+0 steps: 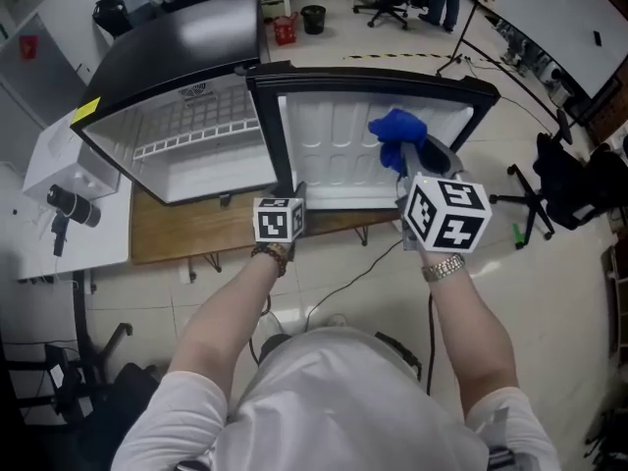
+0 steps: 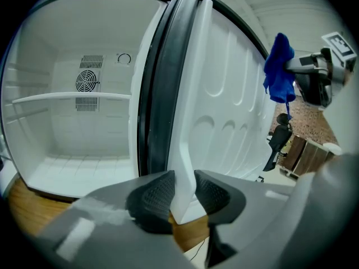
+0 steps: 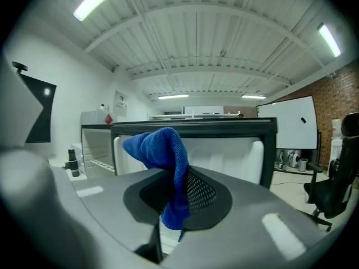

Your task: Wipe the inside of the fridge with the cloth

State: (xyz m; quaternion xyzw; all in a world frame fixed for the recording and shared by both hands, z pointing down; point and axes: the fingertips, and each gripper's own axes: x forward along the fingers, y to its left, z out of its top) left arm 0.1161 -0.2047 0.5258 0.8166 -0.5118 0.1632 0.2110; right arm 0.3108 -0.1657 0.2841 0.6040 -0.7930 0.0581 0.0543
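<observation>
the wooden table [image 1: 167,232] carries a small fridge [image 1: 201,165] with its white cavity facing the person, a wire shelf across it and a fan grille on the back wall. its door [image 1: 339,150] stands swung wide open to the right, the moulded white inner lining showing.

the left gripper [image 2: 184,194] is at the door's near corner. its fingers [image 2: 154,198] are clenched on the white raised rim of the lining, which looks like a steadying hold on the door. the right gripper [image 3: 176,194] is held up in front of the door lining, fingers [image 3: 203,192] pinched on the blue cloth [image 3: 160,147], which bunches above them and hangs a short tail below. in the head view the cloth [image 1: 397,130] sits against or just beside the upper right of the lining; actual contact cannot be told.

progress, as a judgement: the setup is done, with the door open and braced and the cloth in hand. the wiping itself looks barely begun, at the door lining only. the cavity walls, floor and shelf are left, and no surface shows a wiped streak.
</observation>
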